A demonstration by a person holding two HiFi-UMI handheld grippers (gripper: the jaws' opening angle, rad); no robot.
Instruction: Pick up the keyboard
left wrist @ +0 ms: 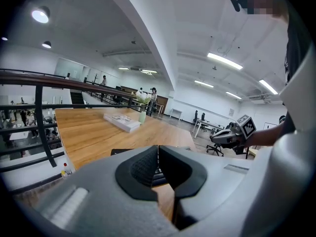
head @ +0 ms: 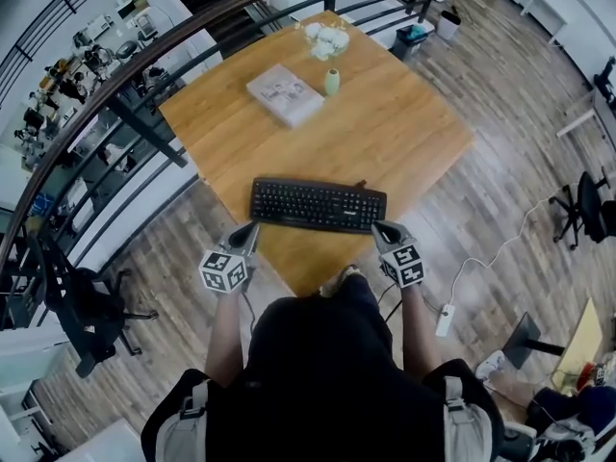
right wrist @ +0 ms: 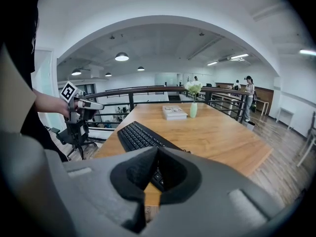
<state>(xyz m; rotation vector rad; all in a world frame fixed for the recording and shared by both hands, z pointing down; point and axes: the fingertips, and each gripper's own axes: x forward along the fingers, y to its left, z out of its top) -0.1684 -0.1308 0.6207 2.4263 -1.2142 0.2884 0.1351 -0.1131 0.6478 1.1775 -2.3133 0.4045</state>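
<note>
A black keyboard (head: 318, 205) lies near the front corner of the wooden table (head: 385, 123). My left gripper (head: 252, 229) hovers just off the keyboard's left end, jaws shut and empty. By the keyboard's right end my right gripper (head: 381, 230) is likewise shut with nothing in it. In the right gripper view the keyboard (right wrist: 138, 136) stretches away beyond the closed jaws, and the left gripper (right wrist: 98, 105) shows at the left. From the left gripper view only a sliver of the keyboard (left wrist: 116, 152) peeks over the closed jaws.
A flat white book (head: 285, 94), a small green vase (head: 331, 82) and white flowers (head: 327, 38) sit toward the table's far side. A dark railing (head: 125, 114) runs along the table's left. An office chair (head: 82, 301) stands at the left on the wood floor.
</note>
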